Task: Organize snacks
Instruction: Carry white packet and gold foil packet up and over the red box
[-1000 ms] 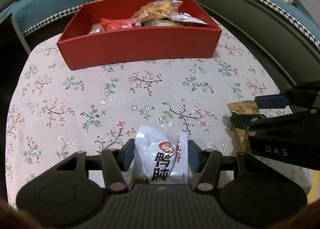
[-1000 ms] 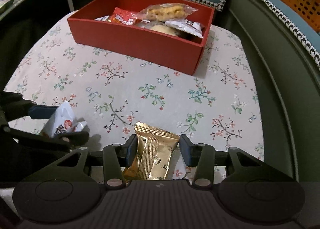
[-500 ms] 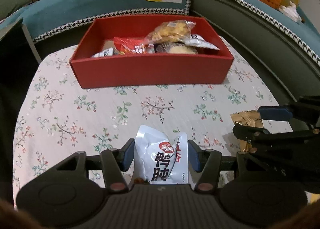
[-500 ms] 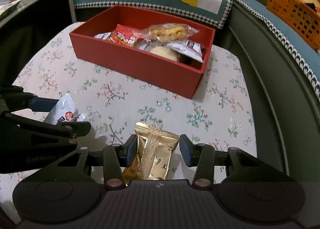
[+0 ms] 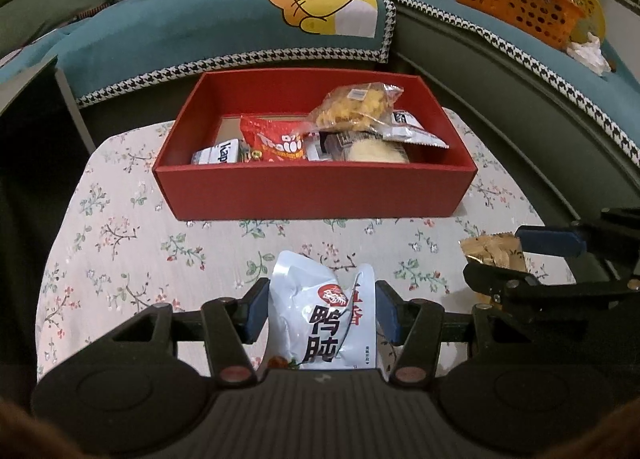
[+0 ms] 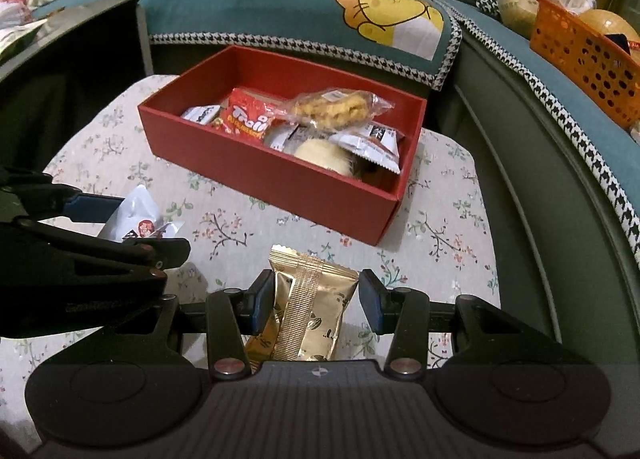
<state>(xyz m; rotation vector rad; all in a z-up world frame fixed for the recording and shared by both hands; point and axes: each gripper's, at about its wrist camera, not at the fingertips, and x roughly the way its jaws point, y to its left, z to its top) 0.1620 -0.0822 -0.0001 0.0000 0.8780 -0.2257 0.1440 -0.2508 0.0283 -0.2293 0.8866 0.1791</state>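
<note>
Snacks ride in both hands, one apiece, so two can go to the red box point(image 5: 312, 191) in a single trip. The left gripper point(image 5: 322, 309) is clamped on a white pouch point(image 5: 320, 319) by its sides, its printed face up and its top edge poking forward. The right gripper point(image 6: 316, 299) pinches a gold packet point(image 6: 310, 311) the same way. Both hang above the floral surface point(image 5: 120, 243), short of the box's near wall. Inside, a red bag point(image 5: 276, 139), a clear bag of biscuits point(image 5: 356, 105) and other packs crowd the right and middle. The left end looks barer, probably the easier place to drop.
</note>
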